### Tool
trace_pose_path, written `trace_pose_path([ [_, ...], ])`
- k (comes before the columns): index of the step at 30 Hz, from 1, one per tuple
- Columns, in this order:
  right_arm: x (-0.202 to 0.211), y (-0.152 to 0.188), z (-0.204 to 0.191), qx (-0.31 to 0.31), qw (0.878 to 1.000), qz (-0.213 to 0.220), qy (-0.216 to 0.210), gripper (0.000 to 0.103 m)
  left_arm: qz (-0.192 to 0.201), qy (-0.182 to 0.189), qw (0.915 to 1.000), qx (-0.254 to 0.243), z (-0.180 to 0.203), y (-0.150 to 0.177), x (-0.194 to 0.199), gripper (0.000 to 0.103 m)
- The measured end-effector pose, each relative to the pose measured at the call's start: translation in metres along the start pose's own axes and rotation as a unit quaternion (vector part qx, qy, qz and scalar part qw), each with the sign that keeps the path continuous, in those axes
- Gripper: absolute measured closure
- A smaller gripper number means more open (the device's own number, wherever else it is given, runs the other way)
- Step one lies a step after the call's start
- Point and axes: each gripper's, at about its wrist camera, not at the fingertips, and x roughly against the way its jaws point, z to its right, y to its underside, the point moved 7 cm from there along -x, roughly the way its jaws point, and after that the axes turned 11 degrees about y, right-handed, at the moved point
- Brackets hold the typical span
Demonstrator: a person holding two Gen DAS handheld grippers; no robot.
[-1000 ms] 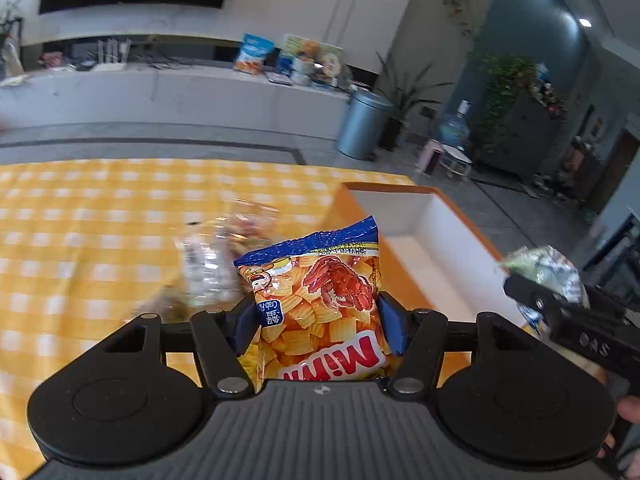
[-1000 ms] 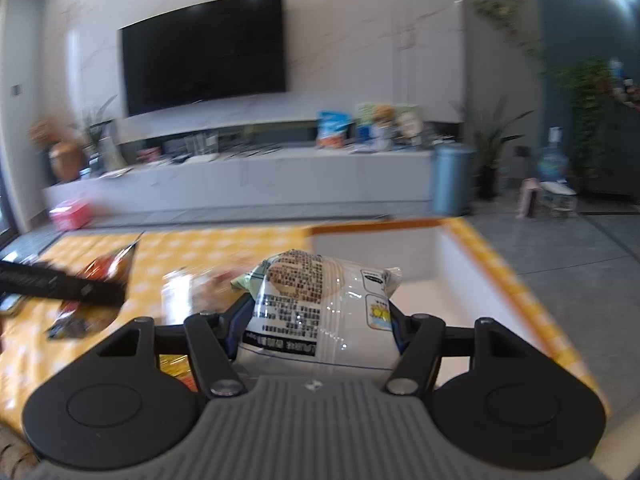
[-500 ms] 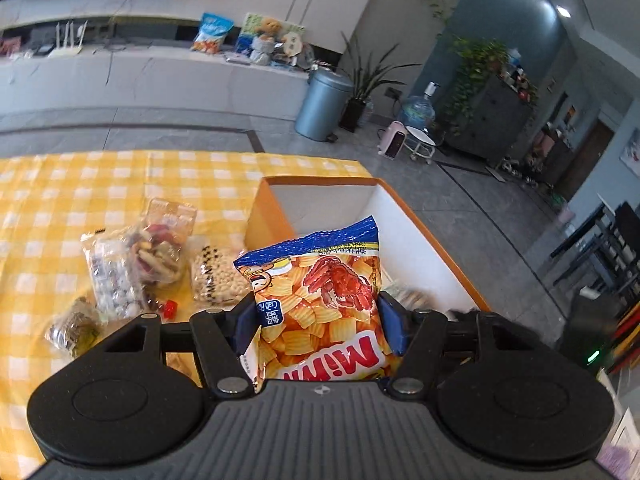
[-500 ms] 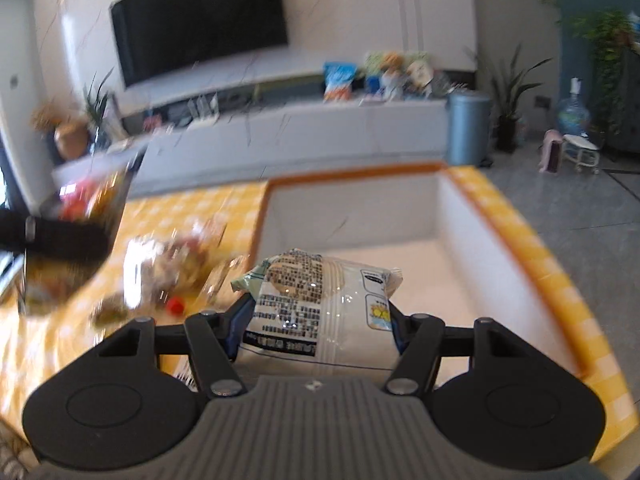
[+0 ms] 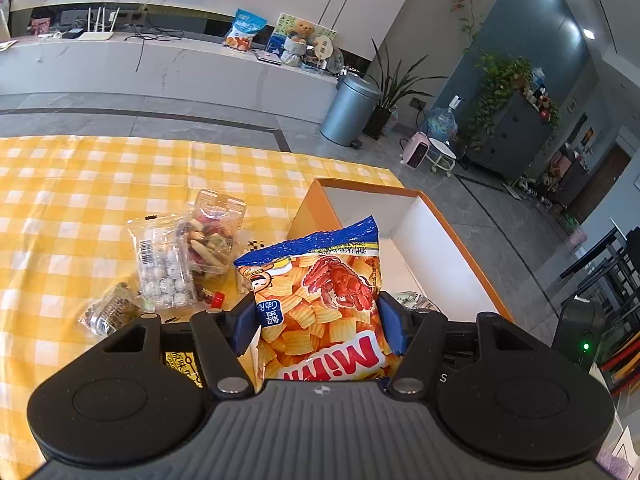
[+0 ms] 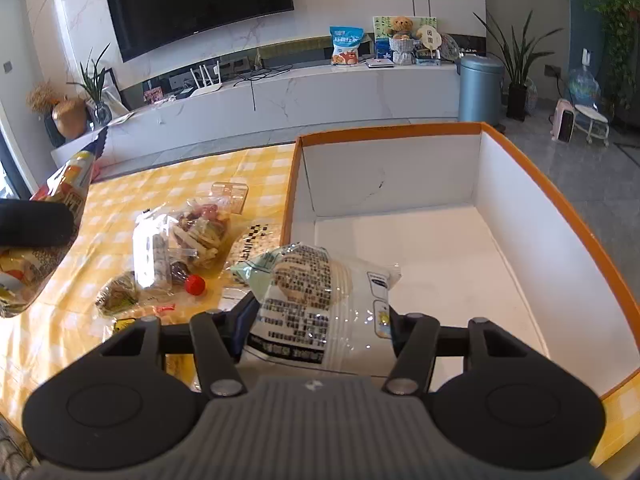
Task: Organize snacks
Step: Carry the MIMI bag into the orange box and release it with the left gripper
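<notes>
My left gripper (image 5: 318,322) is shut on an orange and blue chip bag (image 5: 320,300), held above the table near the left wall of the orange-rimmed white box (image 5: 448,236). My right gripper (image 6: 316,320) is shut on a clear wrapped pastry packet (image 6: 316,300), held over the near left corner of the box (image 6: 560,208). The box floor in view is bare. The chip bag and left gripper show at the left edge of the right wrist view (image 6: 44,216).
A heap of clear snack packets (image 5: 184,256) lies on the yellow checked tablecloth (image 5: 72,200) left of the box, also in the right wrist view (image 6: 184,248). A small red item (image 6: 195,284) lies by it. Floor lies beyond the table's far edge.
Both grippers have swung toward the box, each still shut on its packet. The right gripper has come down over the box's near left corner. The left gripper's view has steadied.
</notes>
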Motion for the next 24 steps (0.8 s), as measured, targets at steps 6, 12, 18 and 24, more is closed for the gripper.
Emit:
trace_pose_path([
  [6,0.005,0.002,-0.01,-0.014,1.0,-0.001,-0.019,0.046,-0.002,-0.003,1.0,-0.004,0.004,0.0,0.001,0.032],
  [12,0.012,-0.002,0.0,-0.037,0.999,0.019,-0.032,0.047,-0.018,-0.009,0.9997,-0.016,0.019,0.002,-0.013,0.032],
  [18,0.047,-0.024,0.059,-0.062,0.994,0.087,0.034,0.047,-0.035,-0.003,0.9988,-0.035,0.052,0.005,-0.047,0.032],
  [24,0.087,-0.031,0.137,-0.134,0.977,0.131,0.097,0.047,-0.069,-0.001,0.9972,-0.026,0.072,0.015,-0.094,0.032],
])
